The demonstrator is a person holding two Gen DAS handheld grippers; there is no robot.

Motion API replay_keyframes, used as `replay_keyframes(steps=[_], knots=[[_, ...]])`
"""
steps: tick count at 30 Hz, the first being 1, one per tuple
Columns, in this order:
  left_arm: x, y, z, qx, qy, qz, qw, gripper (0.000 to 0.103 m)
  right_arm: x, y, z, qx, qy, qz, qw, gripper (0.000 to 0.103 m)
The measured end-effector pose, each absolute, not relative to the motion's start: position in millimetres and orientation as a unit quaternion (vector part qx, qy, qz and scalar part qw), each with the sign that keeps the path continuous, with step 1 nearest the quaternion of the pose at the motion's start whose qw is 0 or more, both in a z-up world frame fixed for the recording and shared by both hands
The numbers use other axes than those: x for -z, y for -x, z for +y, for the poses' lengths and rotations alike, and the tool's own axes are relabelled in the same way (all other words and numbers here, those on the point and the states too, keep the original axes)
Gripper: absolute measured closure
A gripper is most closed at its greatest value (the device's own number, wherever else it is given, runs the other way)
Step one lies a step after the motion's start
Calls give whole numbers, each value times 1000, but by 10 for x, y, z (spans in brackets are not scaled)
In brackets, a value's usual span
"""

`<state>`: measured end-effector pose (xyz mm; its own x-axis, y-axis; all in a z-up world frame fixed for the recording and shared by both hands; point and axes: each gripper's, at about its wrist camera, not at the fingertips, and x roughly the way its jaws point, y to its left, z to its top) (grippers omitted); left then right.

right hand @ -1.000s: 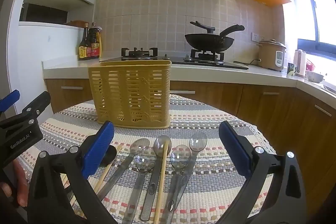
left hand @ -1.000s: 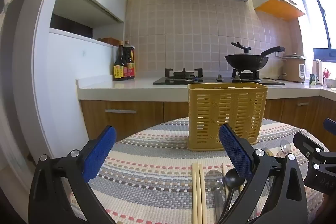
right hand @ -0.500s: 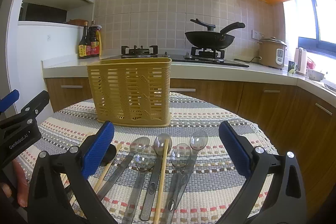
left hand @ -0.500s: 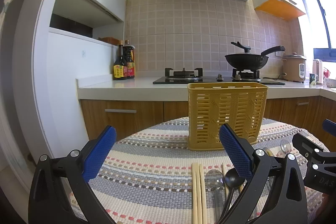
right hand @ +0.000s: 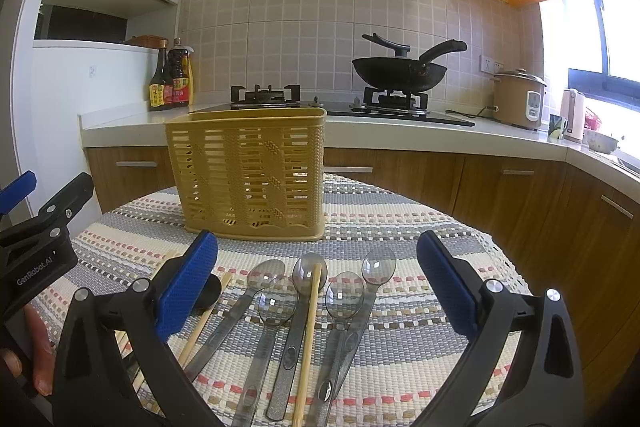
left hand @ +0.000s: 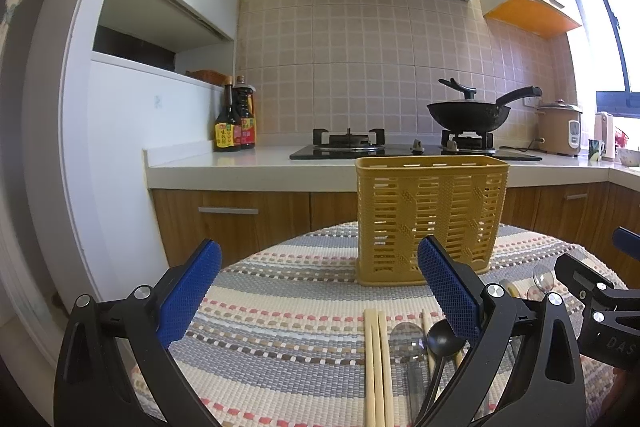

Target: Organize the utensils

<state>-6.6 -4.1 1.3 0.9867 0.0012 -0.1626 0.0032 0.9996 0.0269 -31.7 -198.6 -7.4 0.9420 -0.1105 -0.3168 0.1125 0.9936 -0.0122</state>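
The left gripper (left hand: 320, 291) hovers with its jaws spread wide and empty, in front of the yellow basket (left hand: 430, 215) and to its left. A pair of chopsticks (left hand: 376, 367) and a black spoon (left hand: 442, 339) lie before the basket. The right gripper (right hand: 318, 281), likewise gaping and empty, hangs above the clear spoons (right hand: 344, 299) and a single chopstick (right hand: 308, 331) in front of the basket.

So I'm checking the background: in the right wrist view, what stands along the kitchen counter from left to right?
Sauce bottles → empty gas burner → black wok → rice cooker → pale kettle
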Motion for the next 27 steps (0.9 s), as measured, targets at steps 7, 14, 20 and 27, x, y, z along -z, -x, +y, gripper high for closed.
replay_keyframes(steps=[7, 14, 20, 27], knots=[[-16, 49, -51, 0, -14, 81, 997, 8, 67, 311, -1965, 58, 0, 171, 984, 8], [-18, 46, -53, 7, -15, 82, 996, 8, 64, 314, -1972, 57, -6, 167, 984, 8], [-16, 56, -59, 6, -15, 83, 996, 8, 64, 326, -1935, 61, -2, 164, 985, 8], [-18, 56, -45, 6, -10, 84, 996, 8, 44, 311, -1919, 59, -20, 174, 983, 8]])
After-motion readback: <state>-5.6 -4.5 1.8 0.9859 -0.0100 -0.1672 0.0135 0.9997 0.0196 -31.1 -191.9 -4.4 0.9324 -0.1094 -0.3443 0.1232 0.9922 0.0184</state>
